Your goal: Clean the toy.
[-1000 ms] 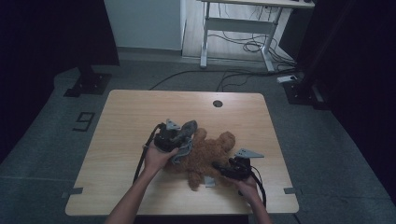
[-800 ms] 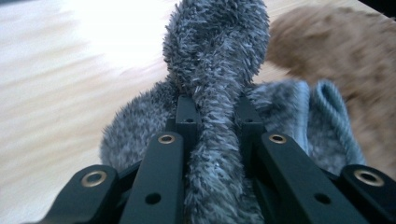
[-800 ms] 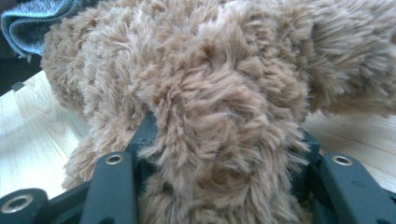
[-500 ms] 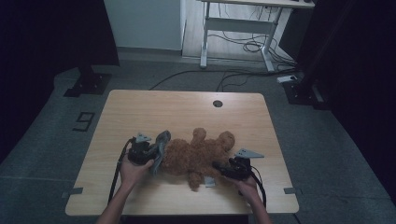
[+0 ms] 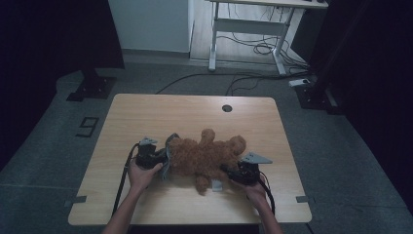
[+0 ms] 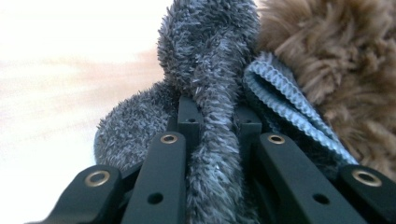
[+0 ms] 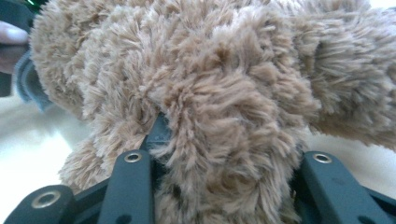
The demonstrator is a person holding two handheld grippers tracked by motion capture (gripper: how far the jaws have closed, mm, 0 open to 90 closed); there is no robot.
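A brown plush teddy bear (image 5: 207,156) lies flat on the near half of the wooden table (image 5: 195,109), limbs sprawled, midway between the two hands. At its left side a grey fuzzy garment (image 6: 210,60) with a ribbed blue hem sits bunched against the fur. The left gripper (image 5: 163,158) is pinching a fold of that grey fabric between its jaws, just left of the bear. The right gripper (image 5: 229,169) has its jaws spread wide around a thick tuft of the bear's plush at the near right, the fur bulging between them. A small white tag (image 5: 216,185) pokes out from under the bear on the near side. Farther off, a round cable grommet (image 5: 227,107) sits near the table's far edge. Beyond the table stand a white desk frame (image 5: 248,29) with loose cables on the grey floor, and a black stand base (image 5: 92,87) at the far left.
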